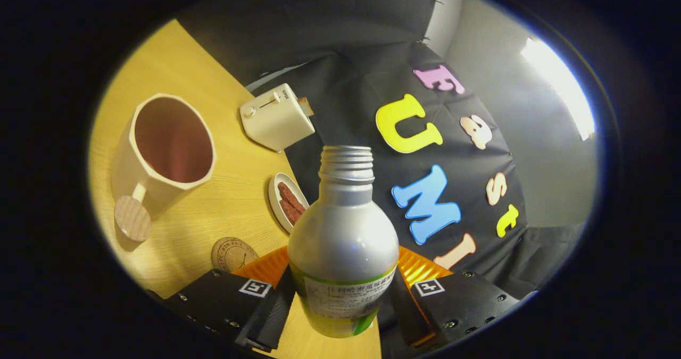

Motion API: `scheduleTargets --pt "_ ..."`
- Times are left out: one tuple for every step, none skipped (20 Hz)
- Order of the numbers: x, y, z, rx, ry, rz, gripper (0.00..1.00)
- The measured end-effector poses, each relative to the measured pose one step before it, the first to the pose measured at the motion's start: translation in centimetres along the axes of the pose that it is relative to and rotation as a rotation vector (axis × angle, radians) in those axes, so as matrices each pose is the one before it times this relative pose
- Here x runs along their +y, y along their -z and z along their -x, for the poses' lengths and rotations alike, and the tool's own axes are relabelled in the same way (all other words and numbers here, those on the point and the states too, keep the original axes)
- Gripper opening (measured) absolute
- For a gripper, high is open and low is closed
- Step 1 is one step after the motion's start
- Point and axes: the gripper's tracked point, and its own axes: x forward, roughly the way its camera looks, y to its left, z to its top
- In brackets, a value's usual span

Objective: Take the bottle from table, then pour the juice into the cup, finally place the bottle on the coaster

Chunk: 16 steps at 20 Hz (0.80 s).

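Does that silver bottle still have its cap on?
No: the bottle, held between the gripper fingers, shows bare screw threads and an open mouth at its neck.

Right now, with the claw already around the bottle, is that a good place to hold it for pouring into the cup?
Probably yes. The claw grips the bottle on its straight labelled lower body, one finger on each side, where the walls run parallel. The rounded shoulder and threaded neck above would likely slip. Its open mouth stays free to tip toward the cup.
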Motion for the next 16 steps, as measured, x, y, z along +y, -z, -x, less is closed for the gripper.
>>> scheduleTargets --pt "0.020 -0.240 -0.057 -0.00578 0.00517 0.05312 0.82" --pt "-0.094 -0.289 -0.096 -0.00506 0.01175 0.05200 0.82" --pt "-0.088 -0.366 -0.042 -0.00843 0.01126 0.04731 0.82" --pt "-0.143 -0.363 -0.224 -0.00912 0.01108 0.03812 0.82" --pt "-0.088 -0.202 -0.015 -0.00825 0.00663 0.03136 0.82" --pt "-0.028 -0.029 -0.033 -0.00318 0.00525 0.02560 0.82" --pt "0.041 -0.049 0.056 -0.00378 0.00079 0.02087 0.82" --pt "0.104 -0.139 0.096 -0.00298 -0.00206 0.02022 0.82" --pt "-0.050 0.039 0.098 -0.00155 -0.00120 0.02279 0.82" --pt "-0.038 0.144 -0.008 -0.00265 0.00152 0.02107 0.82" --pt "-0.112 0.069 -0.059 -0.00399 0.00165 0.02230 0.82" --pt "-0.082 -0.033 -0.096 -0.00497 0.00454 0.02243 0.82" --pt "-0.127 0.043 0.034 -0.00374 0.00532 0.02304 0.82" --pt "-0.016 0.051 -0.100 -0.00299 0.00454 0.02077 0.82" --pt "-0.045 -0.082 0.046 -0.00587 0.00238 0.01981 0.82" --pt "-0.203 -0.078 -0.064 -0.00546 0.00392 0.02011 0.82"
